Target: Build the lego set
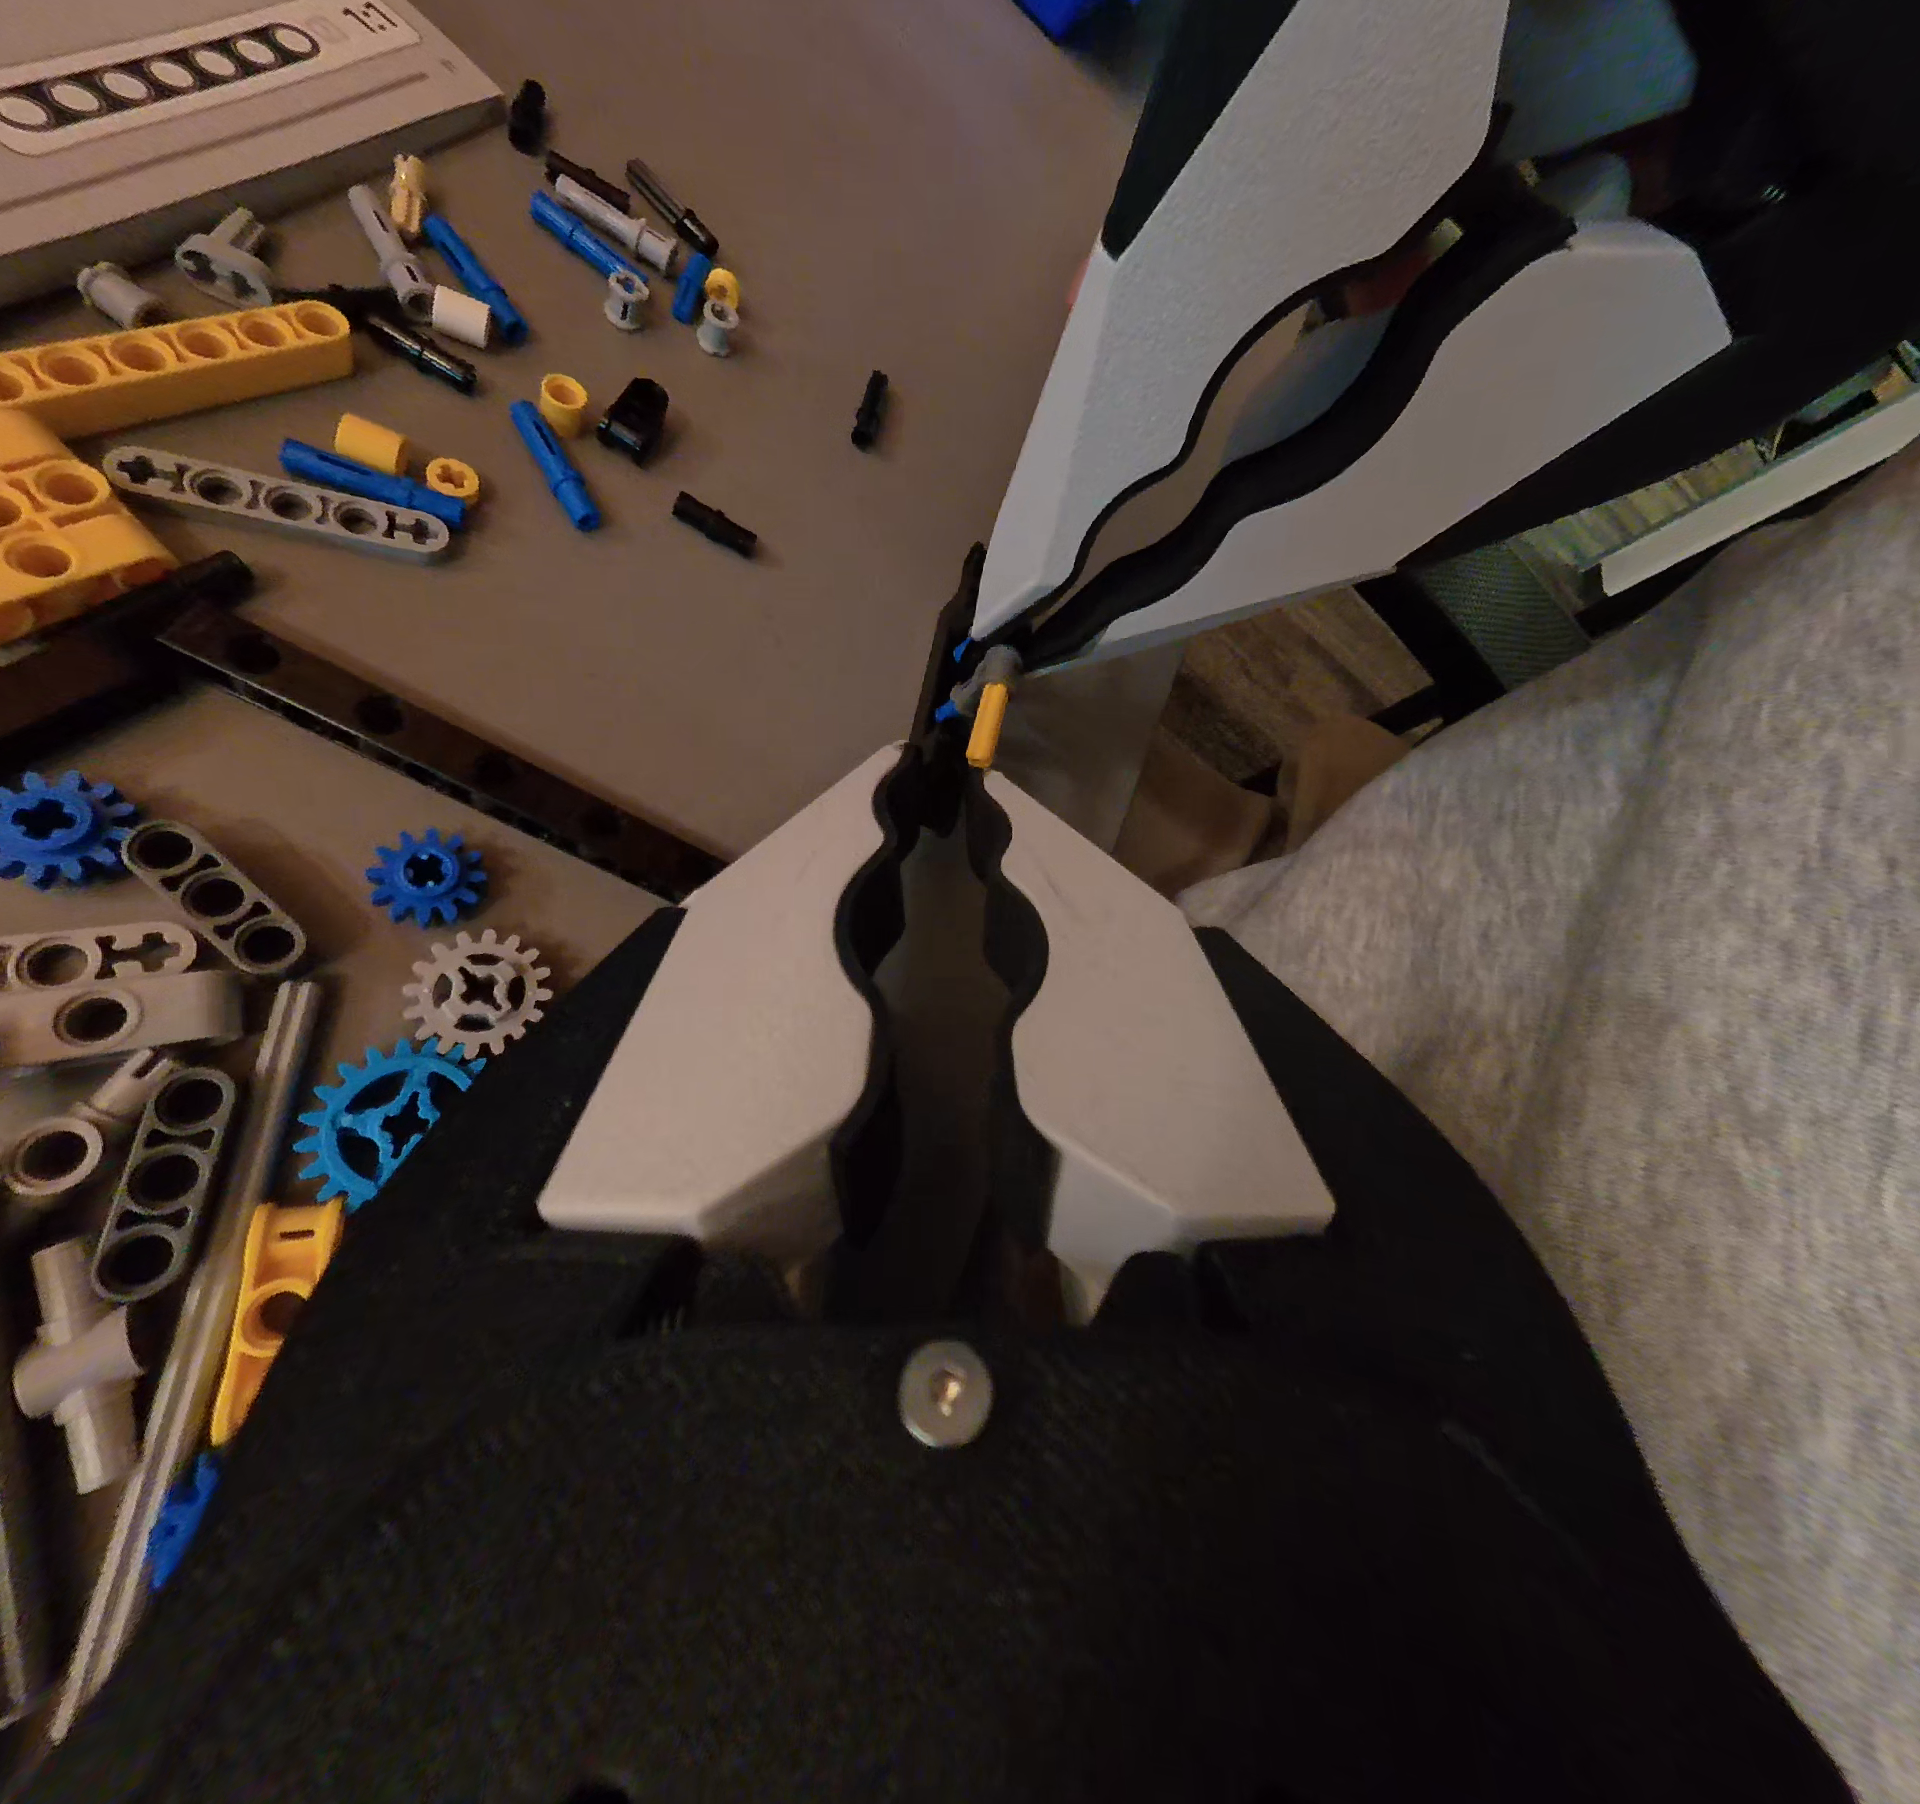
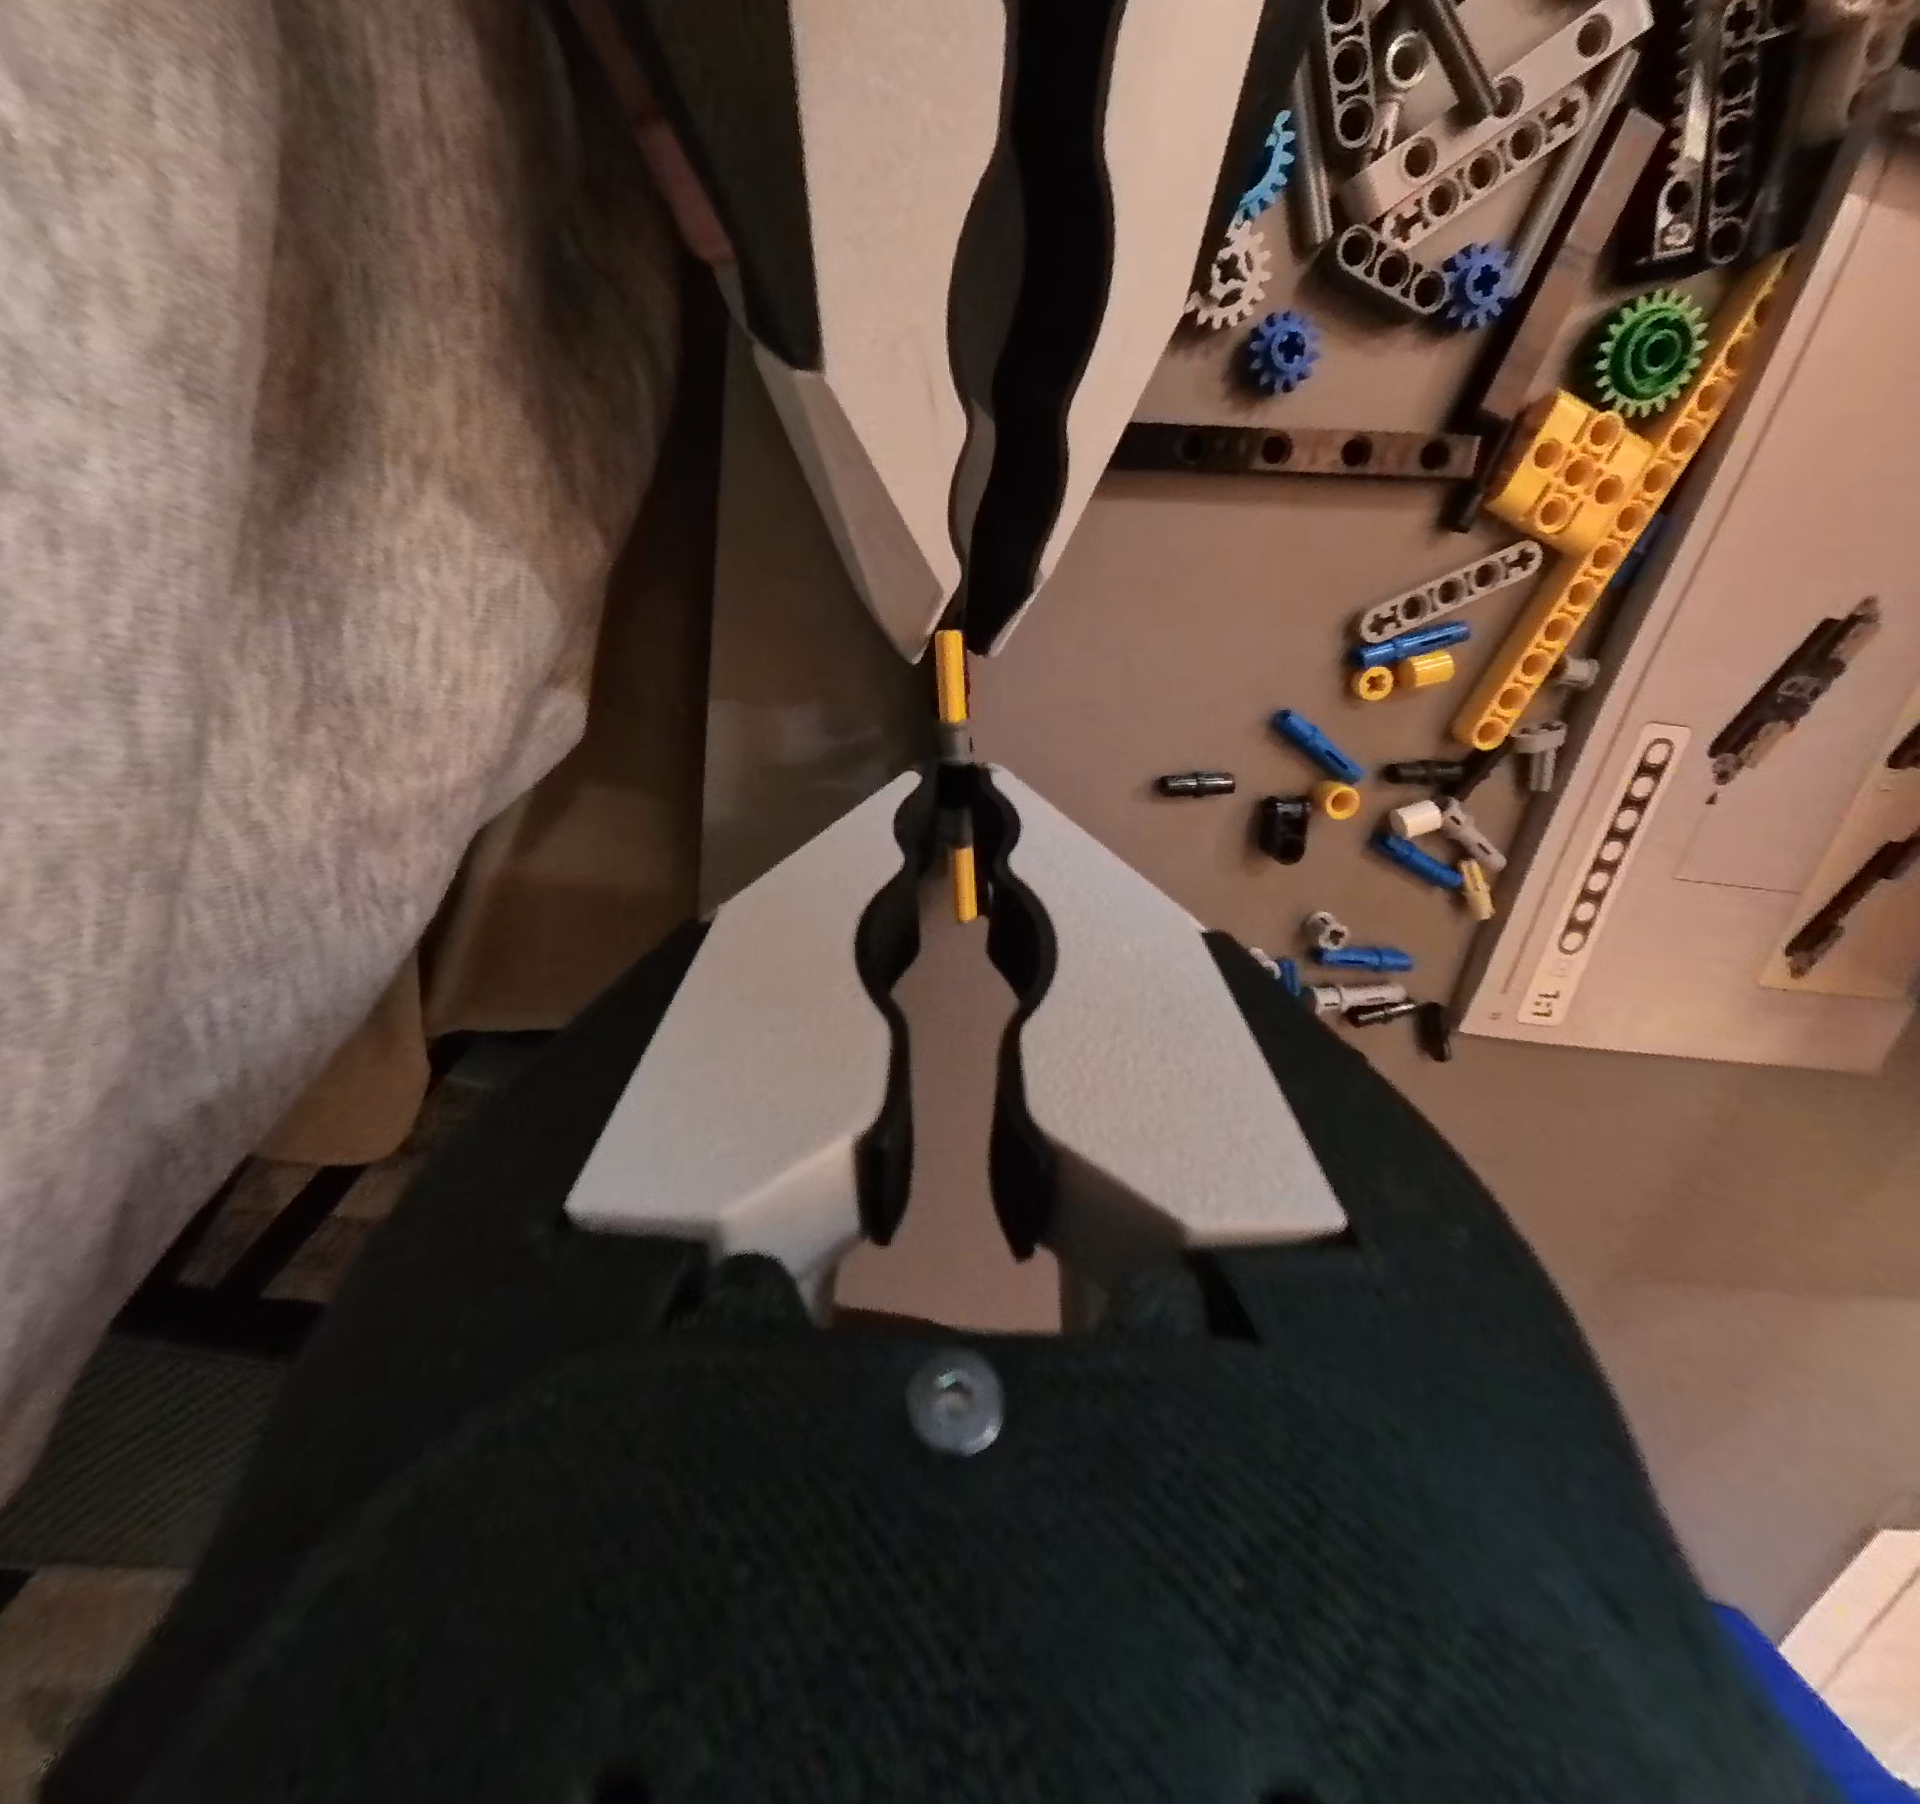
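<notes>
Two white-and-black claws meet tip to tip above the near edge of a grey table point(image 1: 790, 196). The left gripper point(image 1: 935, 788) pinches a thin black piece, too dark to identify, while the right gripper point(image 2: 951, 783) clamps a small assembly of a slim yellow plastic axle point(image 2: 949, 677) joined to a grey connector point(image 2: 954, 743). In the right wrist view the axle runs straight between the two sets of tips. Farther left on the table lie loose blue pins point(image 1: 556, 466), a long yellow beam with holes point(image 1: 177, 367), blue gears point(image 1: 426, 876) and an open instruction booklet point(image 1: 208, 71). Grey fabric point(image 1: 1610, 1027) fills the right side.
</notes>
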Demonstrator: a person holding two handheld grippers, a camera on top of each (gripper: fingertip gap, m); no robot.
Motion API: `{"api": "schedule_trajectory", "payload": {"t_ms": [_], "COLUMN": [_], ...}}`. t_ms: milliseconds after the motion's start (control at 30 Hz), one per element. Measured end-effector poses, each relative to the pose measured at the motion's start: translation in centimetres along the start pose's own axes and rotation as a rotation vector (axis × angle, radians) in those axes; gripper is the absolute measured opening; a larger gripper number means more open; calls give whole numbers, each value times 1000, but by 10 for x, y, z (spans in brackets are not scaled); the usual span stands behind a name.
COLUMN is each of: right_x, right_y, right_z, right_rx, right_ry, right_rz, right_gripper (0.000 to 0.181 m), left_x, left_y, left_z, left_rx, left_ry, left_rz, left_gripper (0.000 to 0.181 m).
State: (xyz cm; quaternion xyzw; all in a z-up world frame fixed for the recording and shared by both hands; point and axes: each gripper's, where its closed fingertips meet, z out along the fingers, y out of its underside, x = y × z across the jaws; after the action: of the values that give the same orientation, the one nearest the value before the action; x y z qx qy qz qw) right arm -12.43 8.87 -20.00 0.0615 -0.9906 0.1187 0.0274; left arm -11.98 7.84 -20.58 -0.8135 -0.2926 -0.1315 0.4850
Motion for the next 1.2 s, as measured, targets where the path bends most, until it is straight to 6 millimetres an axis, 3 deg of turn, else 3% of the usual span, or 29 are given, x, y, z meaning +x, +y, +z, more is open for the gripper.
{"api": "schedule_trajectory", "payload": {"t_ms": [33,867,1000,1200], "right_x": [0,2,1,0], "right_y": [0,0,0,0], "right_z": [0,1,1,1], "right_rx": [1,17,22,28], "right_ry": [-3,-45,-55,-67], "right_rz": [2,-15,-15,-16], "right_gripper": [5,4,4,4], "left_x": [0,2,5,11], "left_y": [0,-4,-5,-16], "left_z": [0,-2,-5,-16], "left_rx": [0,27,31,100], "left_ry": [1,13,50,146], "left_rz": [0,2,-12,-53], "left_gripper": [6,5,0,9]}}
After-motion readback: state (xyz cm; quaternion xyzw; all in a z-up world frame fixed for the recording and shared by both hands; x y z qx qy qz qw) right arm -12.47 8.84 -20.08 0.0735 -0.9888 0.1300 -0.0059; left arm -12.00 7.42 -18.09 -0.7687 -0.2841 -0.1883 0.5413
